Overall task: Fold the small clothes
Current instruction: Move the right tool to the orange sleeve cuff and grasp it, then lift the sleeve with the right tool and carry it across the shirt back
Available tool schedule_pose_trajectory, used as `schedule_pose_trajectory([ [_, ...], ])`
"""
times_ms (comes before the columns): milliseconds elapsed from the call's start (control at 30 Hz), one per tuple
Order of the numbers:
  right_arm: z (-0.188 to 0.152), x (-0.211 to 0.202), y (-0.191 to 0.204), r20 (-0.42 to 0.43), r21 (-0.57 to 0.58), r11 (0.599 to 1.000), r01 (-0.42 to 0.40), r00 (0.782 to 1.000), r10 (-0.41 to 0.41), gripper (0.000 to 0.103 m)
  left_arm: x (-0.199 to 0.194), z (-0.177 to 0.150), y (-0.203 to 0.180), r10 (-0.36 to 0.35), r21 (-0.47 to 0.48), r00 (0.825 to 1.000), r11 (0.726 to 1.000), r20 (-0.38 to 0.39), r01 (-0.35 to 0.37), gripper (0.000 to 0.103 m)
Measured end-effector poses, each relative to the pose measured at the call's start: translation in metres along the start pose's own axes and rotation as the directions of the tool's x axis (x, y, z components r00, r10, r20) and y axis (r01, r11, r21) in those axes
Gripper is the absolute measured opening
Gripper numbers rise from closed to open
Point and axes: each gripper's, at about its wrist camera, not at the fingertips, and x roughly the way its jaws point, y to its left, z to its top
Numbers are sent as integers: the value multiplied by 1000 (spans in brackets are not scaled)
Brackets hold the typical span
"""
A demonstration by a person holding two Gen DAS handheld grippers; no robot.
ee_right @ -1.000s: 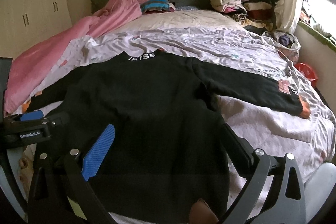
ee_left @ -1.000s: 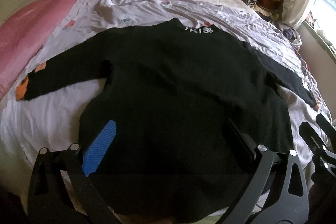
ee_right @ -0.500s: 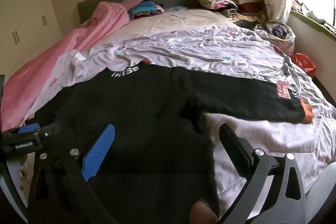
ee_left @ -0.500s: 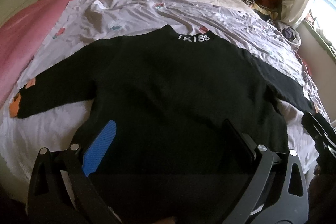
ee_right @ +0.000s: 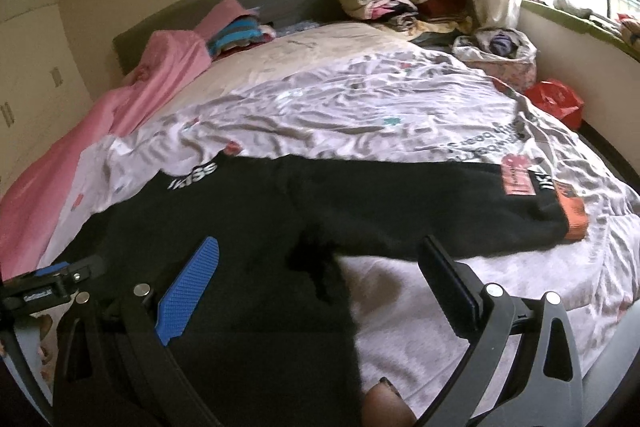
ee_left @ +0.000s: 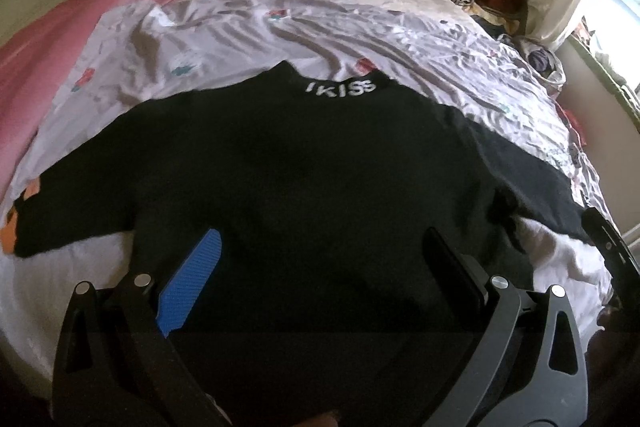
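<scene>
Sweater (ee_left: 304,187): flat on bed (ee_left: 360,27), sleeves out. Left gripper (ee_left: 320,267), right gripper (ee_right: 320,267): jaws spread, empty, above hem. Step: pre-fold approach. Next, likely: pinch a sleeve (ee_right: 440,203), fold inward.

White letters reading "IKISS" (ee_left: 341,87) stand on the far collar of the black sweater (ee_left: 304,187). In the right wrist view the same lettering (ee_right: 193,177) shows on the collar, and the right sleeve cuff (ee_right: 548,187) carries white letters, partly readable as "IKS". A pink patch (ee_right: 518,177) beside it and dark print on the bedsheet (ee_right: 494,141) are too blurred to read.
</scene>
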Motion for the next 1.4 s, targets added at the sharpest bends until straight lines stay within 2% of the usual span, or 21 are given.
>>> schedule_pose_trajectory([
  [300, 13, 16, -56, -9, 116, 985, 131, 991, -131, 99, 27, 19, -20, -32, 10, 999, 999, -34, 32, 94],
  [633, 6, 35, -144, -83, 292, 916, 275, 961, -262, 99, 62, 17, -21, -17, -10, 999, 1000, -51, 17, 94],
  [900, -9, 52, -204, -175, 405, 845, 350, 936, -304, 99, 81, 16, -21, 2, -4, 999, 1000, -50, -2, 94],
  [1000, -12, 62, -220, -204, 448, 828, 337, 940, -273, 99, 87, 17, -20, 13, -3, 998, 1000, -56, -13, 94],
  [1067, -14, 68, -230, -203, 483, 811, 330, 943, -263, 92, 91, 18, -18, 24, -7, 998, 1000, -63, -24, 94],
  [1133, -12, 70, -236, -185, 502, 797, 336, 942, -280, 74, 93, 19, -17, 29, -12, 998, 999, -63, -30, 94],
  [1167, -12, 70, -239, -176, 517, 789, 330, 944, -280, 70, 93, 20, -16, 32, -15, 997, 999, -64, -33, 94],
  [1233, -8, 69, -243, -147, 553, 774, 309, 950, -274, 46, 93, 22, -12, 36, -20, 997, 999, -65, -37, 94],
  [1267, -6, 68, -244, -133, 561, 772, 300, 953, -273, 41, 92, 23, -11, 38, -21, 997, 999, -62, -39, 94],
  [1333, 1, 65, -244, -91, 566, 782, 262, 962, -257, 19, 87, 26, -8, 37, -25, 998, 999, -54, -38, 94],
  [1400, 7, 60, -240, -53, 557, 798, 229, 969, -241, 15, 79, 30, -4, 25, -32, 999, 999, -46, -26, 94],
])
